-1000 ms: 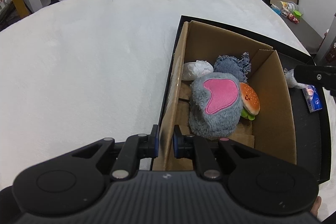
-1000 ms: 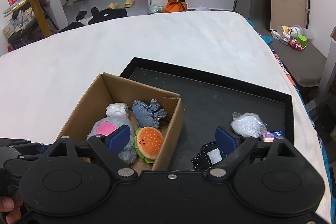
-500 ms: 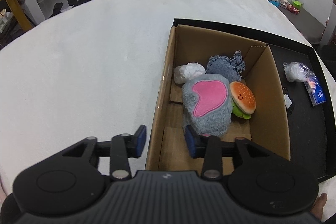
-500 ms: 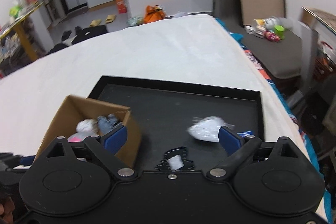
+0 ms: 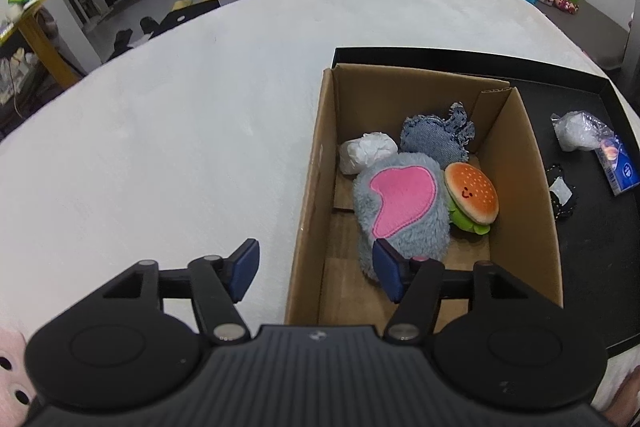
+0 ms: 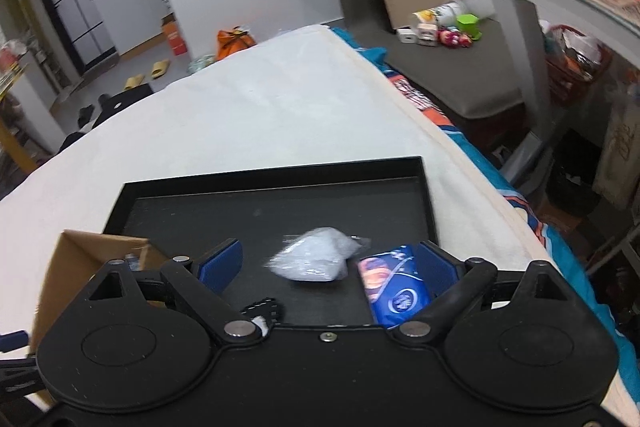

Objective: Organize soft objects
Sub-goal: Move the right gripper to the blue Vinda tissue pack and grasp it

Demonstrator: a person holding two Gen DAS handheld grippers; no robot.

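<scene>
- A white bed (image 5: 168, 131) fills a cluttered room, carrying a black tray (image 6: 276, 187) near its right edge.
- Nearest, the left gripper (image 5: 314, 269) is spread wide and holding nothing, one finger outside the cardboard box (image 5: 316, 163), the other inside above the grey plush (image 5: 400, 203). It straddles the box's left wall, likely steadying position.
- Inside the box: grey plush with its pink patch at the middle, burger toy (image 5: 472, 193) touching its right side, a white wad (image 5: 368, 151) and a denim piece (image 5: 436, 137) toward the far wall. Those look sorted already.
- Over on the right, the right gripper (image 6: 328, 263) is open and empty too, hanging over the tray's near edge.
- Between its fingers lie the clear bag (image 6: 314, 259) and, just beside it, the blue packet (image 6: 394, 291); a black dotted scrap (image 6: 262, 309) sits nearer.
- My read: the bag is the next pick, since the gripper brackets it.
</scene>
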